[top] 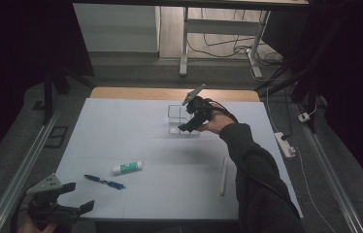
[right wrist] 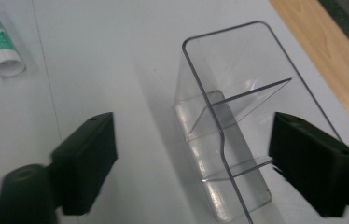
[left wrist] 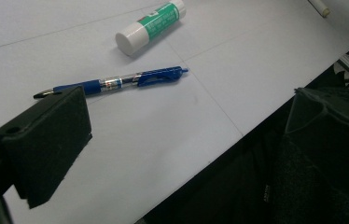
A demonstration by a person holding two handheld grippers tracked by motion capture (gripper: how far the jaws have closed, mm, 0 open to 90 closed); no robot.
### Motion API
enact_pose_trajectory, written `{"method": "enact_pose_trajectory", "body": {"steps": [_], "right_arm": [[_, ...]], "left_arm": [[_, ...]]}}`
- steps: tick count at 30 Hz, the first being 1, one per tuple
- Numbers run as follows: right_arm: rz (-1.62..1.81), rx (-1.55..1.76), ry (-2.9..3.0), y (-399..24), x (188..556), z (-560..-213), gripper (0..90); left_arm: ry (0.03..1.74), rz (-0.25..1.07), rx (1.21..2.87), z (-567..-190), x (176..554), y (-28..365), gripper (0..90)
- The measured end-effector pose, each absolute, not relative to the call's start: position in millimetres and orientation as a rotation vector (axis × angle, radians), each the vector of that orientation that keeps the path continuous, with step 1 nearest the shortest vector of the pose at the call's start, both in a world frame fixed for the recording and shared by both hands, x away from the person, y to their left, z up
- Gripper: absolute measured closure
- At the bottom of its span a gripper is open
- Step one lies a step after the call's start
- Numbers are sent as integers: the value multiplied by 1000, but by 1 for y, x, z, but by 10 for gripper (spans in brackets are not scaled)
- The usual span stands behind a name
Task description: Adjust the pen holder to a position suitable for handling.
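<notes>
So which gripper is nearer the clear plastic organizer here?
Right. The right gripper is at the clear organizer, jaws open on either side of it. The left gripper is at the table's near left corner, by the blue pen.

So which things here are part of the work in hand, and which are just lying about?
In the work:
- clear divided organiser
- right gripper, jaws open around it, not touching

Lying about:
- glue stick
- blue pen
- white stick
- left gripper, open at the table's near corner

The clear organizer [right wrist: 228,140] runs off the bottom edge; its far compartments perhaps blurred.
</notes>
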State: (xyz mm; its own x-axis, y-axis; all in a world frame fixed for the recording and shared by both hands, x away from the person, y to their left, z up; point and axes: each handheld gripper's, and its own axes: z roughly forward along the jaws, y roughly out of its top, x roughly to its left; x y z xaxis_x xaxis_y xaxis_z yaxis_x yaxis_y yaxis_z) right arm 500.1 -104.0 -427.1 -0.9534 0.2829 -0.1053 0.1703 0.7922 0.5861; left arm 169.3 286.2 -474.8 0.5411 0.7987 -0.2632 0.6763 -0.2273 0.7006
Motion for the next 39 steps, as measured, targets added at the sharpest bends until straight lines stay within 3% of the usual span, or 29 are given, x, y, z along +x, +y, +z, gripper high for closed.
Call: {"method": "enact_pose_trajectory", "body": {"steps": [3,6,8,10,11,12,20,26,39], "right_arm": [[878,365,2810,-104,504,-428,274],[859,339,2849,-103,514,-431,417],[840,330,2860,-102,515,-432,436],[801,299,2879,-101,520,-434,534],[801,299,2879,-101,520,-434,534],[779,281,2892,-99,523,-435,602],[720,190,2912,-96,528,-437,812],[690,128,2930,-94,526,-434,884],[674,164,2955,-97,521,-426,889]], "left_arm": [[1194,190,1970,-475,169,286,6],[1194,187,1971,-475,170,286,7],[1193,187,1971,-475,170,286,7],[1194,187,1971,-475,170,286,8],[1194,186,1972,-475,170,286,8],[1194,186,1972,-475,170,286,8],[1193,184,1972,-475,170,286,8],[1193,185,1972,-475,170,286,8],[1192,184,1973,-475,170,286,9]]}}
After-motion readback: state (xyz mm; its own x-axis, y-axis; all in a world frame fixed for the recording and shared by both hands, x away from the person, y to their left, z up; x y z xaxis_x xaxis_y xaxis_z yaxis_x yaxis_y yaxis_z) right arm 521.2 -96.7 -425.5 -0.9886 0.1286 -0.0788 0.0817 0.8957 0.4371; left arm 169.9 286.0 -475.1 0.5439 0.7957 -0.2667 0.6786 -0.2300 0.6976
